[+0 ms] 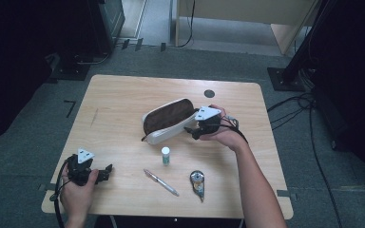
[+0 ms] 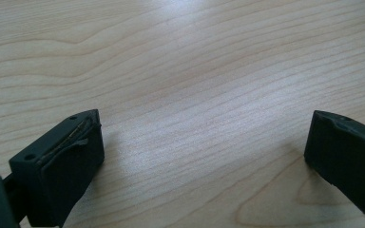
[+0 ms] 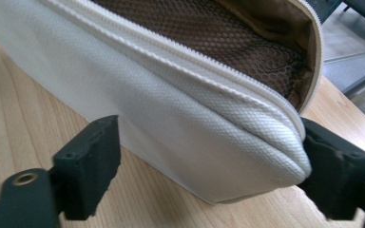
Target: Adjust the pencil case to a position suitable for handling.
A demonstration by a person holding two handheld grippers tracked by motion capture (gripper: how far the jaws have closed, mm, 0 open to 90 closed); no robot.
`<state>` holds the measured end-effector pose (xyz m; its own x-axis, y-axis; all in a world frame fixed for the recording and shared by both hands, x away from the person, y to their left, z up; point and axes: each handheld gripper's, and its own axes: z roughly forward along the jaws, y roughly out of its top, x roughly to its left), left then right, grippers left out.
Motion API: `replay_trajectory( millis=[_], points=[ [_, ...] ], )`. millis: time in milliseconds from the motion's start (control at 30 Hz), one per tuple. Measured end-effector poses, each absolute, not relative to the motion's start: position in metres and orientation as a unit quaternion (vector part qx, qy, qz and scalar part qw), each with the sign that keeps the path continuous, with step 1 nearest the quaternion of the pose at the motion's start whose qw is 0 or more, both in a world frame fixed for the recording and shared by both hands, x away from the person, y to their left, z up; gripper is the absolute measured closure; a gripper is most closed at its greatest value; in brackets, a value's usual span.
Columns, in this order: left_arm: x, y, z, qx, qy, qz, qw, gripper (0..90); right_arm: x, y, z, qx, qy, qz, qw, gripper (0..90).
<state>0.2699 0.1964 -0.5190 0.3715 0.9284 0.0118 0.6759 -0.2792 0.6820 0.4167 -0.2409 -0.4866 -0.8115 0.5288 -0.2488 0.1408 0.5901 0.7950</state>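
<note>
A cream zip pouch (image 1: 168, 118) with a brown mesh lining lies unzipped in the middle of the wooden table (image 1: 123, 95). My right gripper (image 1: 191, 131) is at the pouch's right end. In the right gripper view its black jaws stand wide apart on either side of the pouch's (image 3: 180, 109) end; the right gripper (image 3: 211, 166) is open, its right jaw touching the cream fabric. At the table's near left corner my left gripper (image 1: 107, 171) rests low and open, and the left gripper (image 2: 204, 152) has bare wood between its jaws.
In front of the pouch stand a small white bottle with a green label (image 1: 165, 155), a pen (image 1: 160, 182) and a teardrop-shaped tape dispenser (image 1: 197, 183). A dark round hole (image 1: 209, 93) marks the table's far side. Cables and stands lie on the floor around it.
</note>
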Motion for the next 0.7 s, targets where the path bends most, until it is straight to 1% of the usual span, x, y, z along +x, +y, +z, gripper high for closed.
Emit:
replay_trajectory(
  millis=[33, 67, 100, 200, 233, 267, 300, 333, 367, 400, 433, 467, 500, 567, 600, 633, 700],
  points=[
    [0.270, 0.196, -0.519, 0.772, 0.520, 0.210, 0.300, 0.0, 0.417, -0.241, -0.487, 0.195, 0.859, 0.409, 0.237, 15.6],
    [0.270, 0.196, -0.519, 0.772, 0.520, 0.210, 0.301, 0.0, 0.417, -0.241, -0.486, 0.192, 0.860, 0.408, 0.240, 17.7],
    [0.270, 0.196, -0.519, 0.772, 0.520, 0.210, 0.300, 0.0, 0.416, -0.242, -0.485, 0.189, 0.860, 0.406, 0.245, 23.5],
    [0.270, 0.196, -0.519, 0.772, 0.520, 0.210, 0.301, 0.0, 0.415, -0.243, -0.484, 0.181, 0.861, 0.408, 0.245, 32.2],
    [0.270, 0.196, -0.519, 0.772, 0.520, 0.210, 0.300, 0.0, 0.415, -0.243, -0.484, 0.181, 0.861, 0.408, 0.245, 32.2],
    [0.270, 0.196, -0.519, 0.772, 0.520, 0.210, 0.300, 0.0, 0.414, -0.244, -0.484, 0.174, 0.862, 0.408, 0.246, 35.9],
    [0.270, 0.196, -0.519, 0.772, 0.520, 0.210, 0.301, 0.0, 0.413, -0.244, -0.482, 0.161, 0.864, 0.406, 0.250, 42.7],
    [0.270, 0.196, -0.519, 0.772, 0.520, 0.210, 0.301, 0.0, 0.413, -0.244, -0.482, 0.161, 0.864, 0.406, 0.250, 42.7],
    [0.270, 0.196, -0.519, 0.772, 0.520, 0.210, 0.300, 0.0, 0.412, -0.244, -0.482, 0.155, 0.865, 0.406, 0.249, 46.1],
    [0.270, 0.196, -0.519, 0.772, 0.520, 0.210, 0.301, 0.0, 0.411, -0.244, -0.480, 0.139, 0.869, 0.407, 0.243, 56.9],
    [0.270, 0.196, -0.519, 0.772, 0.520, 0.210, 0.301, 0.0, 0.410, -0.244, -0.479, 0.132, 0.871, 0.409, 0.238, 60.2],
    [0.270, 0.196, -0.519, 0.771, 0.520, 0.210, 0.301, 0.0, 0.410, -0.244, -0.479, 0.132, 0.871, 0.409, 0.238, 60.2],
    [0.270, 0.196, -0.519, 0.772, 0.520, 0.210, 0.301, 0.0, 0.408, -0.243, -0.478, 0.124, 0.874, 0.414, 0.224, 68.1],
    [0.270, 0.196, -0.519, 0.772, 0.520, 0.210, 0.300, 0.0, 0.405, -0.240, -0.476, 0.114, 0.878, 0.413, 0.215, 74.7],
    [0.270, 0.196, -0.519, 0.772, 0.520, 0.210, 0.301, 0.0, 0.405, -0.240, -0.476, 0.114, 0.878, 0.413, 0.215, 74.7],
    [0.270, 0.196, -0.519, 0.771, 0.520, 0.210, 0.301, 0.0, 0.402, -0.235, -0.473, 0.118, 0.884, 0.407, 0.198, 80.4],
    [0.270, 0.196, -0.519, 0.772, 0.520, 0.210, 0.301, 0.0, 0.398, -0.230, -0.471, 0.119, 0.887, 0.398, 0.199, 82.4]
  ],
)
